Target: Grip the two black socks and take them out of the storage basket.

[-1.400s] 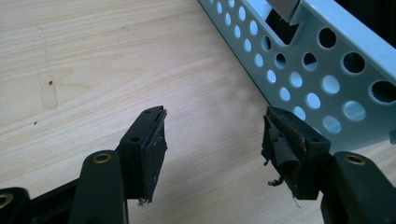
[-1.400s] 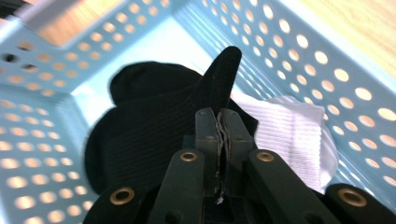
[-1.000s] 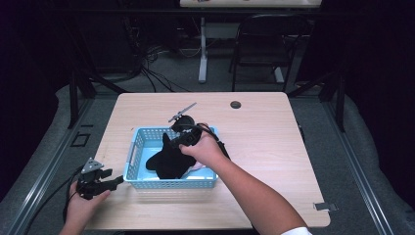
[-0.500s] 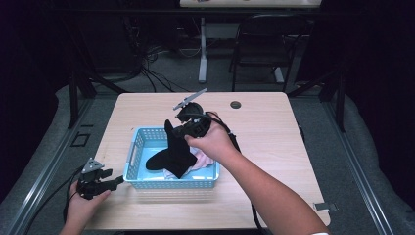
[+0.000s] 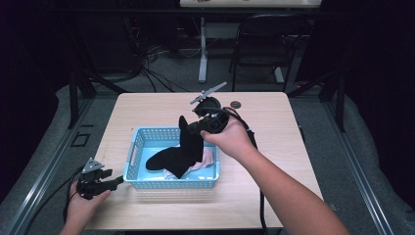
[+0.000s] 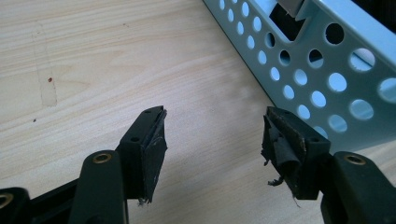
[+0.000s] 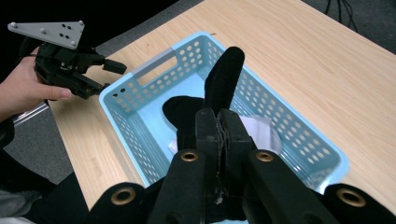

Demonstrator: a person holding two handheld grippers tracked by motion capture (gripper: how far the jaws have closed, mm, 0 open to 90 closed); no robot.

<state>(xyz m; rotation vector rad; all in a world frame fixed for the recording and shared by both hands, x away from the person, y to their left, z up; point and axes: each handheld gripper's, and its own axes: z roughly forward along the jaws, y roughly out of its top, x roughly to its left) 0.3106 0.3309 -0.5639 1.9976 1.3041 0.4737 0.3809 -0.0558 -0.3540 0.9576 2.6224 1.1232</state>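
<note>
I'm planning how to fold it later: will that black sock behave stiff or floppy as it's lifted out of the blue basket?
Likely floppy: the black sock bends and droops from the right tool, its lower end trailing into the blue basket. Probably light, since a pinch at one spot carries it. It may sway when moved.
</note>
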